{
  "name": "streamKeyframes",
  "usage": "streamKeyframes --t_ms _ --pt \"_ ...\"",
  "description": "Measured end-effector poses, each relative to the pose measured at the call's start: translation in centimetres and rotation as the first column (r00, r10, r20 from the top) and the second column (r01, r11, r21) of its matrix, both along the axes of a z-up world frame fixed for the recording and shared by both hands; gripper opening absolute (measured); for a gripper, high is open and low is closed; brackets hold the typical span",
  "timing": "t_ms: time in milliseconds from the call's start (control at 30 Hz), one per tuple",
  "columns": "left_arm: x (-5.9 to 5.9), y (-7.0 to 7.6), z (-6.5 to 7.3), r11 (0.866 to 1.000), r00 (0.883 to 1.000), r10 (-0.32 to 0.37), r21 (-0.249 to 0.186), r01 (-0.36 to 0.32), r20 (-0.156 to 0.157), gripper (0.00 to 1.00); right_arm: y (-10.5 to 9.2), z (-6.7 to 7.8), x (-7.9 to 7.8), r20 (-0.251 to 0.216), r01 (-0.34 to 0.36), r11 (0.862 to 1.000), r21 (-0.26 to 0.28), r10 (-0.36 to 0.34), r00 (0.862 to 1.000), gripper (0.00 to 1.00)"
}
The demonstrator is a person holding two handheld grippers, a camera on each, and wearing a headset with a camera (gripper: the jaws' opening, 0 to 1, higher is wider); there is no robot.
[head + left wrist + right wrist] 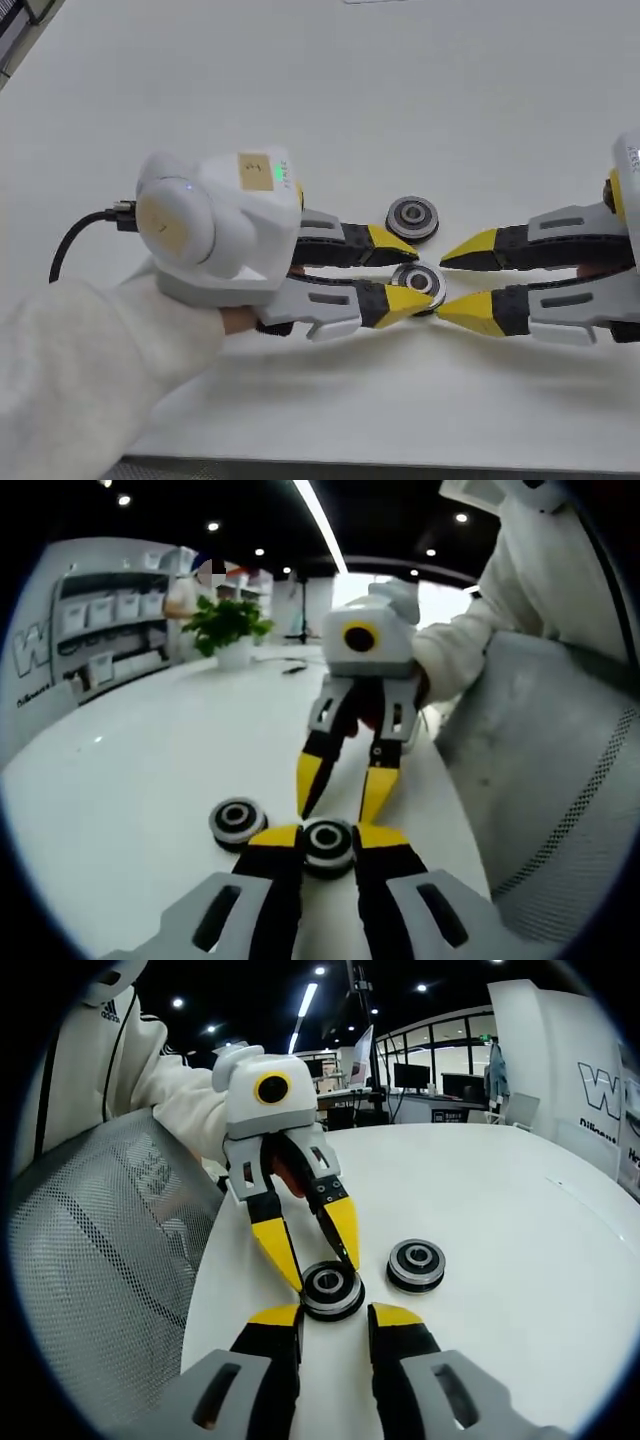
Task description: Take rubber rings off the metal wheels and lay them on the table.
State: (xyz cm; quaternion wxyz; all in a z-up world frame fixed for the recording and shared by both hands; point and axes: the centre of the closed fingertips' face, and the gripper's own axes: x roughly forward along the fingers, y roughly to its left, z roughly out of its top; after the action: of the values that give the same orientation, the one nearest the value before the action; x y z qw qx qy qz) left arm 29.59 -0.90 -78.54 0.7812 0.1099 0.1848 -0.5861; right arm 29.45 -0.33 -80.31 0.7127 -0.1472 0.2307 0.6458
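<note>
Two metal wheels with black rubber rings lie on the white table (330,110). The near wheel (418,281) (328,847) (332,1291) sits between the yellow tips of my left gripper (415,272) (328,832), whose jaws press on its two sides. My right gripper (440,283) (335,1315) faces it from the other side, open, its tips just short of that wheel. The second wheel (412,217) (238,822) (416,1265) lies flat a little farther back, untouched.
A black cable (75,240) runs from the left gripper's body over the table. The table's front edge (380,462) is close below the grippers. A mesh chair back (110,1260) stands beside the table, and a potted plant (228,630) stands far across it.
</note>
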Motion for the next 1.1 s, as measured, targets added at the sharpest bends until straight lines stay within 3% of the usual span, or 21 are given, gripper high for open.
streamKeyframes --t_ms 100,400,867,933,1000,1033,1100 --pt "-0.09 0.09 -0.39 1.0 1.0 -0.011 0.015 0.01 0.007 0.19 0.13 -0.12 -0.1 0.003 -0.005 1.0 -0.002 0.005 1.0 0.21" --pt "0.23 0.18 -0.18 1.0 0.999 -0.003 -0.005 0.003 0.038 0.15 0.12 -0.18 -0.46 0.004 -0.017 1.0 -0.007 0.017 1.0 0.18" --pt "0.09 0.18 -0.37 1.0 0.999 -0.011 0.006 0.011 0.051 0.15 -0.08 -0.12 -0.34 0.003 -0.014 1.0 -0.01 0.014 1.0 0.13" --pt "0.06 0.18 -0.36 1.0 0.998 -0.012 0.006 0.012 0.054 0.15 0.42 0.3 -0.41 0.008 -0.015 0.999 0.029 0.014 1.0 0.19" --pt "0.03 0.18 -0.39 1.0 0.999 -0.013 0.004 0.013 0.053 0.15 0.67 0.08 -0.11 0.031 -0.011 1.0 0.016 0.01 0.999 0.29" --pt "0.04 0.19 -0.42 1.0 0.999 -0.013 0.003 0.013 0.052 0.15 0.65 -0.11 0.08 0.058 -0.021 1.0 0.0 0.021 0.998 0.28" --pt "0.04 0.2 -0.43 1.0 0.999 -0.013 0.003 0.012 0.052 0.15 0.8 -0.16 -0.08 0.056 -0.029 1.0 0.004 0.029 0.998 0.25"
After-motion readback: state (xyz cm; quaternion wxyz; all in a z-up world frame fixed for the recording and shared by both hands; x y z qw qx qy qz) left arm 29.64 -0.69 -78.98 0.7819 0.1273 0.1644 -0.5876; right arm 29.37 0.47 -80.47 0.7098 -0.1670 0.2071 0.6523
